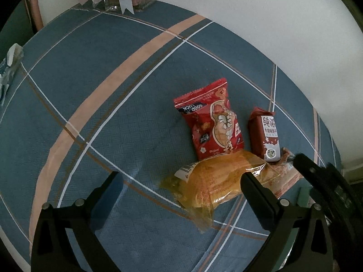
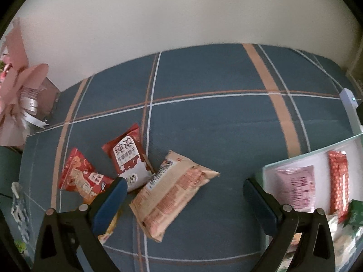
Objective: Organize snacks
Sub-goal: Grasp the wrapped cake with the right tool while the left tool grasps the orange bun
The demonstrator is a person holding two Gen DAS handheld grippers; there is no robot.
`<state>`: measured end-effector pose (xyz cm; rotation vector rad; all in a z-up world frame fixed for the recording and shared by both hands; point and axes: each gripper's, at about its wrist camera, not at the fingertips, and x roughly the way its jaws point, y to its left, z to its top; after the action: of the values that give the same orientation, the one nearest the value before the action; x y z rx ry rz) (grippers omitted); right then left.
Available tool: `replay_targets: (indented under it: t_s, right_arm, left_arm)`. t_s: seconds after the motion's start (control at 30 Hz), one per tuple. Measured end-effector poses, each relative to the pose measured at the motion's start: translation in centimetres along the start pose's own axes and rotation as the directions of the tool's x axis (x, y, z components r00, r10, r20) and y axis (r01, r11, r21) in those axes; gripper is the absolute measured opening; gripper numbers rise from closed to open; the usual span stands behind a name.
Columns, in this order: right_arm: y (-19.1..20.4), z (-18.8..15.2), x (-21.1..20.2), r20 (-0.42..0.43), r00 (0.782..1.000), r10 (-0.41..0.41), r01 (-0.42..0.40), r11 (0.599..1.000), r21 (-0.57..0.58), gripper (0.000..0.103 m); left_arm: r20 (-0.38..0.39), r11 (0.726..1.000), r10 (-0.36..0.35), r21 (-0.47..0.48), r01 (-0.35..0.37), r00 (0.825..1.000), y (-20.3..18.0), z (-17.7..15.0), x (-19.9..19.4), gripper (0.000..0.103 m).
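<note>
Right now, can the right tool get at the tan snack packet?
Probably yes. The right tool is open and the tan snack packet lies flat between its fingers, uncovered; only the dark red biscuit pack touches one corner.

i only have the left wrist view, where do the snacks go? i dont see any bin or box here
Observer: The right wrist view shows a pale tray at the table's right side, next to the right gripper.
Operator: anything in it already
Observer: Yes, a pink packet and a red-orange packet lie inside, with a green one nearer the camera.
Operator: is the right gripper holding anything
Observer: No, its jaws are open and empty, above a beige packet that lies barcode side up on the cloth.
</note>
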<state>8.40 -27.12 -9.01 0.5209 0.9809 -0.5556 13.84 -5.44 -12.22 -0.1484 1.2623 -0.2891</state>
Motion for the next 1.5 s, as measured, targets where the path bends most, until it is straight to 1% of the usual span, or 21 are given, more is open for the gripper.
replay_targets:
  t_s: [0.1,0.13,0.23,0.37,0.47,0.6,0.67,0.73,0.77,0.83,0.9,1.0,1.1,1.23,1.4,1.5]
  right_arm:
    - [0.5,0.0,0.9,-0.013,1.0,-0.012,0.012,1.0,-0.001,0.102]
    - [0.6,-0.1,1.1,-0.016,1.0,-0.014,0.014,1.0,-0.001,0.099]
    - [0.6,-0.3,1.8,-0.035,0.999,-0.022,0.021,1.0,-0.005,0.094]
    - [0.0,-0.8,2.4,-0.055,0.998,-0.008,0.008,1.0,-0.005,0.091]
    - [-0.5,-1.1,2.5,-0.064,0.998,-0.012,0.011,1.0,-0.026,0.089]
    - [-1.1,-1.4,2.1,-0.065,0.997,-0.032,0.027,0.998,-0.065,0.082]
    - [-1.3,-1.6,1.9,-0.059,0.997,-0.047,0.042,0.995,-0.086,0.078]
    - [-1.3,-1.7,1.7,-0.056,0.997,-0.056,0.05,0.993,-0.104,0.068]
    - [-1.3,-1.5,1.7,-0.056,0.997,-0.059,0.052,0.993,-0.11,0.065]
    - [-1.3,-1.5,1.6,-0.053,0.997,-0.062,0.055,0.991,-0.126,0.056]
    - [-1.0,-1.5,1.8,-0.05,0.997,-0.065,0.058,0.988,-0.143,0.054]
    - [-0.5,-1.6,1.9,-0.043,0.997,-0.058,0.05,0.985,-0.167,0.047]
    - [0.0,-1.7,1.7,-0.041,0.997,-0.06,0.052,0.983,-0.175,0.044]
    - [-0.4,-2.6,1.0,-0.054,0.997,-0.053,0.043,0.983,-0.177,0.043]
    - [-1.7,-4.8,-0.4,-0.076,0.996,-0.037,0.024,0.986,-0.167,0.043]
    - [-2.5,-6.2,-1.1,-0.088,0.996,-0.024,0.011,0.989,-0.151,0.043]
  left_arm:
    - [-0.006,1.0,-0.006,0.004,0.006,1.0,0.0,0.2,0.2,0.103]
    - [-0.008,1.0,-0.007,0.008,0.007,1.0,0.1,0.3,0.1,0.103]
    - [-0.01,1.0,-0.008,0.022,0.008,1.0,-0.1,0.3,0.1,0.103]
    - [-0.011,0.999,-0.012,0.051,0.013,1.0,-0.7,0.3,0.0,0.103]
    - [-0.005,0.997,-0.014,0.075,0.014,1.0,-1.2,0.2,-0.2,0.103]
    - [0.009,0.994,-0.015,0.109,0.014,1.0,-1.9,0.2,-0.6,0.103]
    - [0.017,0.991,-0.003,0.132,0.001,1.0,-2.2,0.1,-0.6,0.103]
    - [0.015,0.989,0.002,0.15,-0.004,1.0,-2.5,-0.1,-0.4,0.103]
    - [0.01,0.988,-0.004,0.157,0.002,1.0,-2.6,-0.2,-0.3,0.103]
    - [0.003,0.985,-0.014,0.169,0.014,1.0,-2.9,-0.3,-0.3,0.103]
    - [0.005,0.981,-0.023,0.195,0.021,1.0,-3.4,-0.4,-0.4,0.103]
    - [0.011,0.971,-0.025,0.237,0.022,1.0,-4.2,-0.7,-0.5,0.103]
    - [0.011,0.964,-0.021,0.265,0.017,1.0,-4.7,-1.0,-0.7,0.101]
    - [0.006,0.961,-0.03,0.275,0.027,1.0,-4.8,-1.1,-0.9,0.101]
    - [0.046,0.952,-0.006,0.306,-0.009,0.999,-4.9,-1.2,-1.4,0.101]
    - [0.077,0.948,-0.014,0.319,-0.011,0.997,-4.9,-1.0,-1.8,0.101]
